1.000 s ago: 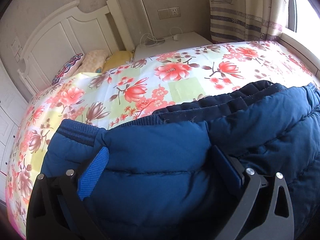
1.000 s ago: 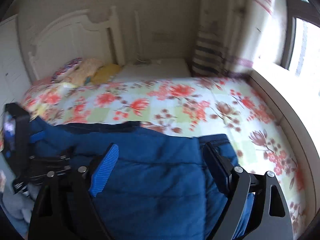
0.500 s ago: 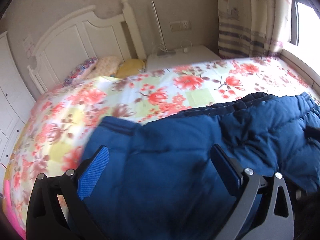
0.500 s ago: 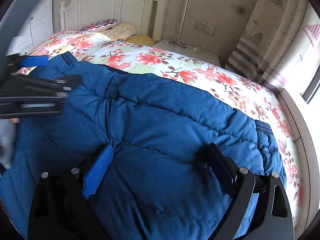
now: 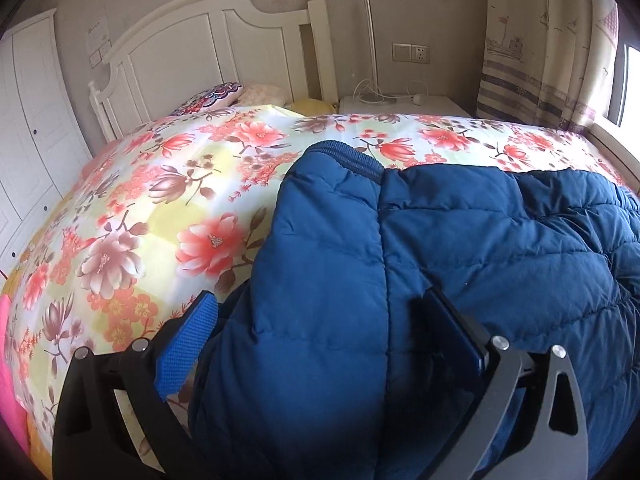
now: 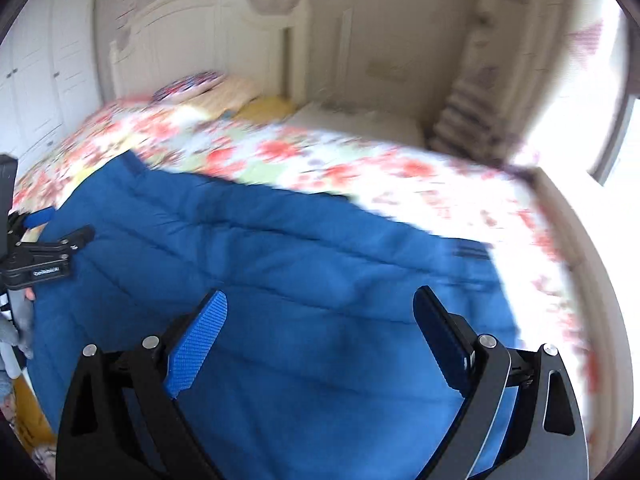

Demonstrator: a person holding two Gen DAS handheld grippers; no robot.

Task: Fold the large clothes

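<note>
you are lowering the blue padded jacket (image 5: pixel 460 260) back onto the floral bed (image 5: pixel 160 208), toward its foot end, away from the headboard (image 5: pixel 208 48). your left claw (image 5: pixel 324 332) and right claw (image 6: pixel 320 336) are both gaping wide, gripping nothing, so smoothing comes next.

A bed (image 5: pixel 52 280) with a floral bedspread (image 5: pixel 168 200) carries a blue padded jacket (image 5: pixel 460 248) spread across its near side. Pillows (image 5: pixel 224 94) lie against the white headboard (image 5: pixel 192 52).
</note>
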